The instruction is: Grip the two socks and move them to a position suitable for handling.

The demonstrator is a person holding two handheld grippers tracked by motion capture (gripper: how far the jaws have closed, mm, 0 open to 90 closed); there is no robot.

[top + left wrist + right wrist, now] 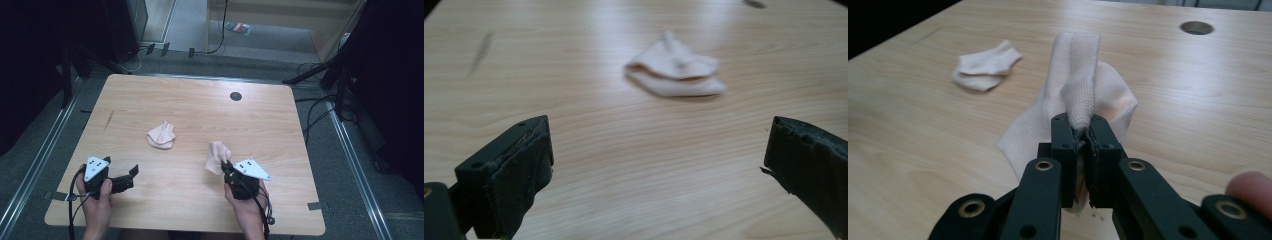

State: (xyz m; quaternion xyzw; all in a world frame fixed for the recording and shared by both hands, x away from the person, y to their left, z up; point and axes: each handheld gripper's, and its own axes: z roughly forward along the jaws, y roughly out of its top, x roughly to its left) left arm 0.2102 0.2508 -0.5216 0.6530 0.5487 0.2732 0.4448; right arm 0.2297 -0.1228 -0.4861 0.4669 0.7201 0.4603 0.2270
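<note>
I see pale pink socks point(161, 135) point(218, 156) | light wood-grain table point(190, 107) | black grippers point(131, 176) point(226, 167), grey-white top plates | grey floor point(280, 37)

Table point(190, 100): pale wood-grain top, smooth, faint sheen under the light; one dark streak near its left side.
Held sock point(1083, 85): soft knitted cloth, pale peach, matt, with a visibly ribbed weave along the pinched cuff.
Second sock point(161, 135): same matt, pale cloth, crumpled.
Right gripper point(1081, 131): matt black plastic links with brass-coloured metal rivets.
Left gripper point(659, 165): matt black jaws faced with rough, worn, dull dark padding, frayed at the edges.
</note>
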